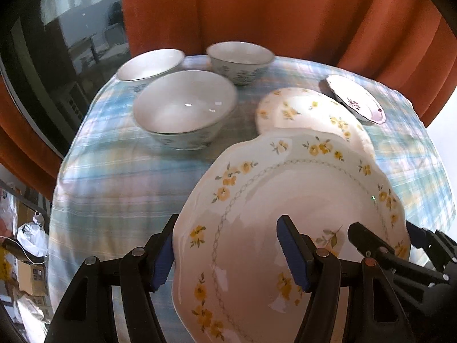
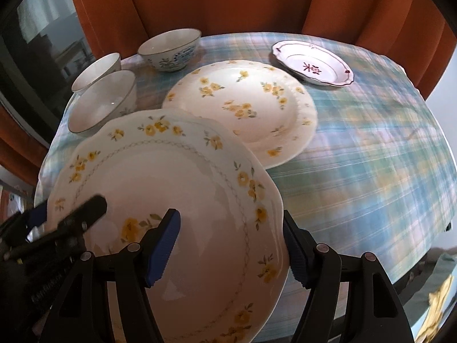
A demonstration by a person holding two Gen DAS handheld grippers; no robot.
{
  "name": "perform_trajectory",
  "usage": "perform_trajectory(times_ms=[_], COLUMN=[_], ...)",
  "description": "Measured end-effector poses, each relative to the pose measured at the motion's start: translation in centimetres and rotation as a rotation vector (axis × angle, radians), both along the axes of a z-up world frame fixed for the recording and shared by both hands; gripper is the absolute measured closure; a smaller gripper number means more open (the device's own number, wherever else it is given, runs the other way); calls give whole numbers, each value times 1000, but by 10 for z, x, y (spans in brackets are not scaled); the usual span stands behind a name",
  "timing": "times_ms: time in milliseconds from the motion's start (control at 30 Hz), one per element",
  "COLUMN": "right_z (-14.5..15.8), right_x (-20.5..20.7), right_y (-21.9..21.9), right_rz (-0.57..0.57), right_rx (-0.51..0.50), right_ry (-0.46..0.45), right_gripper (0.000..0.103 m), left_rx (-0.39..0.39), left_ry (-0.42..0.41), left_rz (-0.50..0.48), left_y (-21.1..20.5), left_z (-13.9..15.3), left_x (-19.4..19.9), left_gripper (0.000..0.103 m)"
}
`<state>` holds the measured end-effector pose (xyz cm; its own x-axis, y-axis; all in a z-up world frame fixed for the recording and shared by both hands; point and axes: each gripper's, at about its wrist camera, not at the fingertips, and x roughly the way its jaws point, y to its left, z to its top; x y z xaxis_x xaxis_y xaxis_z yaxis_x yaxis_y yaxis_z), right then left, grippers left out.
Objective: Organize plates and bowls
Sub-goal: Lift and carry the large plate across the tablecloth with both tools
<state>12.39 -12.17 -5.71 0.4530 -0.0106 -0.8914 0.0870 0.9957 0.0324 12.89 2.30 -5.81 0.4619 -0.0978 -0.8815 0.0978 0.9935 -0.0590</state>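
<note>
Writing shows only on the small plate (image 2: 313, 63) at upper right: red characters, unreadable. Left gripper (image 1: 228, 254) and right gripper (image 2: 232, 250) each clamp the rim of the yellow-flowered plate (image 2: 171, 200), lower centre, above the checked tablecloth (image 2: 371, 157).

Each view is taken from close above, steeply downward and forward along its own hand-held gripper. The scalloped plate (image 1: 285, 214) (image 2: 177, 194), bowls and checked counter (image 1: 114, 177) (image 2: 371, 157) are shared.
</note>
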Motion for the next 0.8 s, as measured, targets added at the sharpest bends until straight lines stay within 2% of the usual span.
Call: perform_trajectory(times_ms=[433,800], right_z=[10,-2], right_x=[-2,5], right_y=[-119,-206], right_rz=[8,24], right_rx=[13,23], right_ry=[-19,-3], right_gripper=[31,31], left_rx=[10,7], left_ry=[-7,19], left_rz=[16,40], left_y=[-114,-188], left_z=[-2,-18], left_x=[-6,-9], left_gripper=[35,35])
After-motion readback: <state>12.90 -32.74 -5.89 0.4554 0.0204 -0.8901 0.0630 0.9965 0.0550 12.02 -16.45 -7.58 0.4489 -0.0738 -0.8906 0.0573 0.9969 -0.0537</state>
